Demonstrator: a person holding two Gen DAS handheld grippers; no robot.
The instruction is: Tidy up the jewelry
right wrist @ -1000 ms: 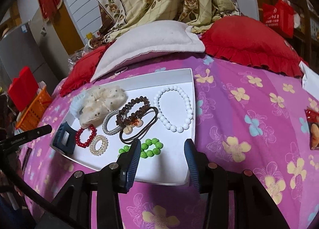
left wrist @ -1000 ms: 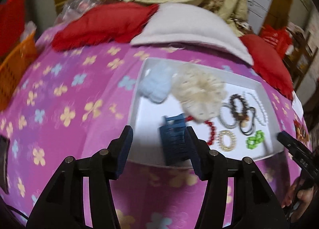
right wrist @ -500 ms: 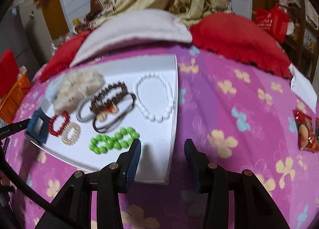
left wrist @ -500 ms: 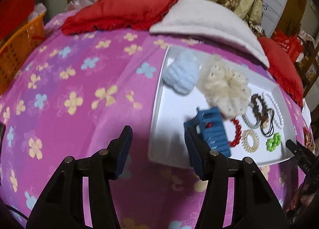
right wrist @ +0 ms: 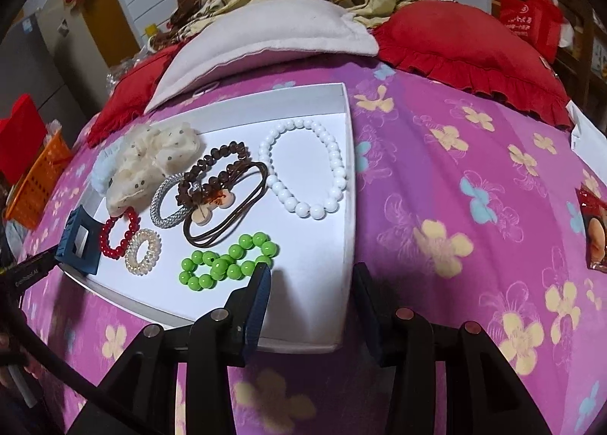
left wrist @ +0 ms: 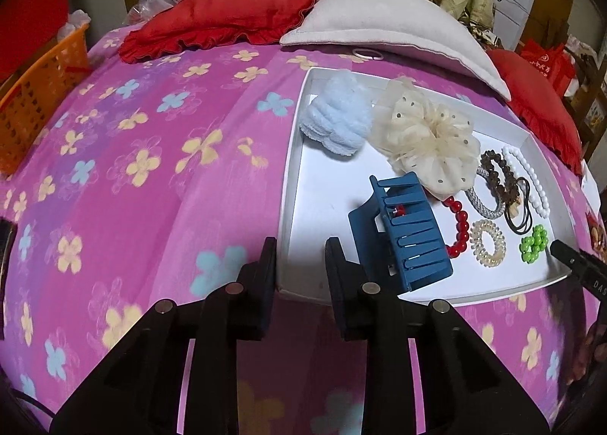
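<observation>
Pink flowered bedspread (left wrist: 144, 154) covers the bed; white tray (right wrist: 326, 313) sits on it.

Left gripper (left wrist: 299, 264) fingers apart, nothing between them, straddling the tray's near left corner. Blue claw clip (left wrist: 402, 234) lies in the tray just at 1 o'clock of the right finger (left wrist: 337, 275), close to touching; contact unclear.

Right gripper (right wrist: 311, 287) fingers apart, empty, over the tray's near right corner. Green bead bracelet (right wrist: 227, 262) at 10 o'clock, right against the left finger (right wrist: 260, 291) tip in view.

Further into the tray, right view: clear coil hair tie (right wrist: 143, 252) and red bead bracelet (right wrist: 119, 232) at 9–10 o'clock, silver bangle (right wrist: 169, 201), brown hair elastics (right wrist: 227, 207) with brown bead bracelet (right wrist: 212, 169) on top, white bead bracelet (right wrist: 307, 169) at 12 o'clock by the right wall.

Far end: cream dotted scrunchie (left wrist: 428, 139), light blue fluffy scrunchie (left wrist: 337, 120) beside it at its 9 o'clock, touching.

Beyond the tray: grey-white pillow (left wrist: 390, 21), red pillows (right wrist: 466, 44), orange basket (left wrist: 34, 97) off at 9 o'clock.
</observation>
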